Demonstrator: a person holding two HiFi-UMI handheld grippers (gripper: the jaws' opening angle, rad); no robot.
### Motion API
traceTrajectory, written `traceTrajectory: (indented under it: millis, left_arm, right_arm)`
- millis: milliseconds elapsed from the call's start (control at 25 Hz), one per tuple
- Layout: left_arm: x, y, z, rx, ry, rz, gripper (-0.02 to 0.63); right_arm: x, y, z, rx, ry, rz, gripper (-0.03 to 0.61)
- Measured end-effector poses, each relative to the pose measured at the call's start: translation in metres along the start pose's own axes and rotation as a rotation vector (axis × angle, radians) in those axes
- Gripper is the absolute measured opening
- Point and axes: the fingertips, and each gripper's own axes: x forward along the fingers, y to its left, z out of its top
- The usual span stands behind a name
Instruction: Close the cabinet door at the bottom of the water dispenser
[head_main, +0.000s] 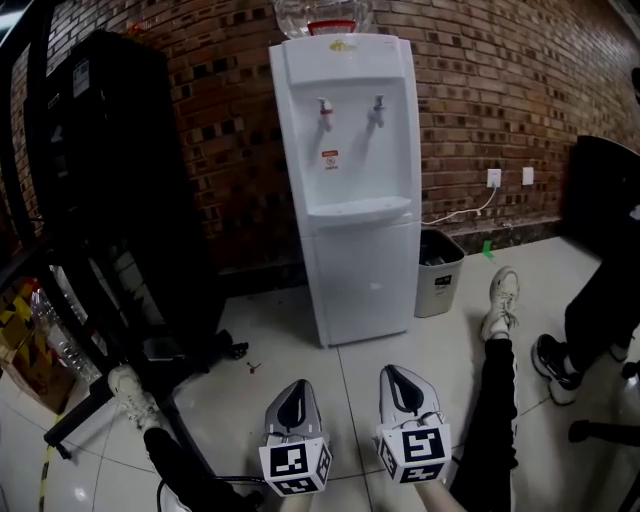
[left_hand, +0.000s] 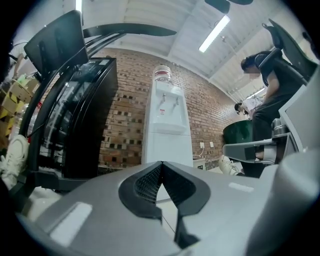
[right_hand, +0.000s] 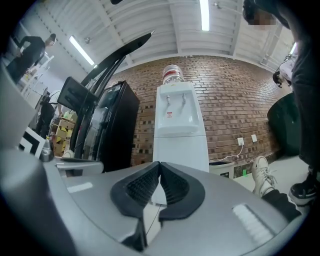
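A white water dispenser (head_main: 350, 150) stands against the brick wall, also seen ahead in the left gripper view (left_hand: 167, 127) and the right gripper view (right_hand: 178, 125). Its bottom cabinet door (head_main: 368, 280) lies flush with the body. My left gripper (head_main: 296, 395) and right gripper (head_main: 402, 380) are side by side low in the head view, a stretch of floor away from the dispenser. Both point at it. Each has its jaw tips touching and nothing between them, as with the left gripper (left_hand: 159, 163) and right gripper (right_hand: 159, 163) in their own views.
A grey waste bin (head_main: 438, 272) stands right of the dispenser. A black cabinet (head_main: 120, 170) stands on the left, with a black frame on a floor base (head_main: 110, 385) before it. A person's leg with a white shoe (head_main: 500, 300) lies on the right. A wall socket (head_main: 494, 178) has a cable.
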Motion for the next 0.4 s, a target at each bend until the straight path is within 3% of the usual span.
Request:
traceTrajectory:
  millis: [400]
  left_arm:
    - [0.0048,-0.0014,-0.0068,0.002,0.038,-0.011,0.015]
  right_arm:
    - [0.0018,0.0038,-0.0076,-0.011,0.018,0.019,0.011]
